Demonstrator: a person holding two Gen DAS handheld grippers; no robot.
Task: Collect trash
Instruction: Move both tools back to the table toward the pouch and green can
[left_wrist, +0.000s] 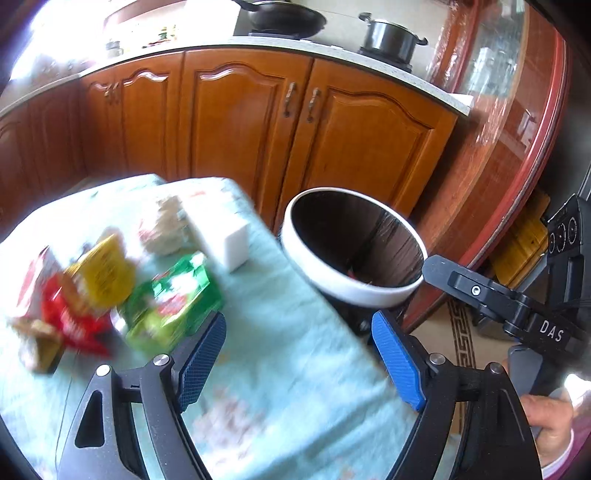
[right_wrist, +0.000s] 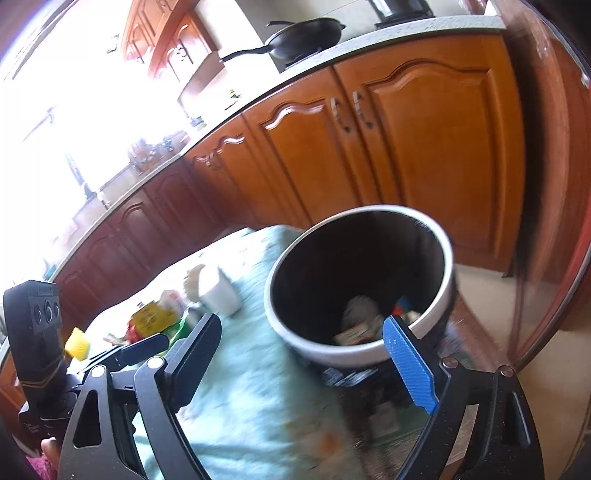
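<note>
While both spread wide and empty, left tool (left_wrist: 299, 354) over tablecloth (left_wrist: 280, 306), right tool (right_wrist: 306, 350) before bin (right_wrist: 354, 350).

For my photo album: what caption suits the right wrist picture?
Open tongs hover empty above a bin already holding scraps, beside the cloth-covered table.

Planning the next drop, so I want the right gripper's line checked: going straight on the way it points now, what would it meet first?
Probably the trash bin: the open, empty right gripper points at its white rim and near wall. Depth is unclear.
</note>
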